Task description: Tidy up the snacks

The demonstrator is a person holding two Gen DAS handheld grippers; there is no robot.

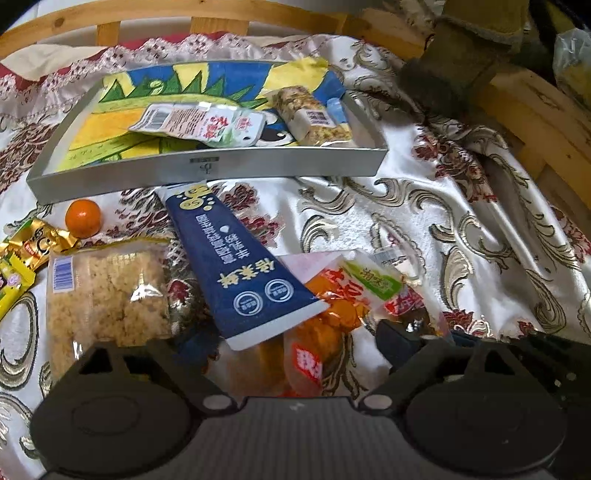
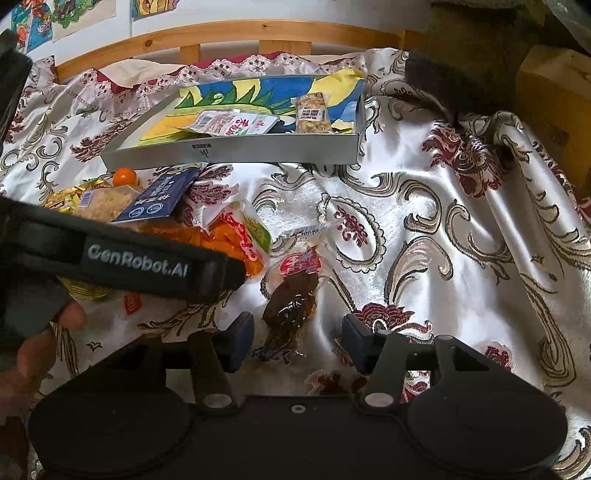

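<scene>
A grey tray (image 1: 207,170) with a colourful drawing lies at the back and holds a white snack pouch (image 1: 199,123) and a nut bar (image 1: 314,116). In front of it lies a pile: a navy packet (image 1: 236,266), an orange snack bag (image 1: 332,306), a crumbly rice cake pack (image 1: 107,291). My left gripper (image 1: 295,343) is open, low over the orange bag and navy packet. My right gripper (image 2: 297,341) is open, its fingers either side of a clear pack of dark brown snack (image 2: 293,299). The tray also shows in the right wrist view (image 2: 236,151).
A small orange fruit (image 1: 83,218) and yellow candy wrappers (image 1: 26,254) lie left of the pile. A patterned satin cloth (image 2: 443,229) covers the surface. A wooden rail (image 2: 229,33) runs behind. The left gripper's body (image 2: 140,262) and a hand (image 2: 44,339) cross the right view's left side.
</scene>
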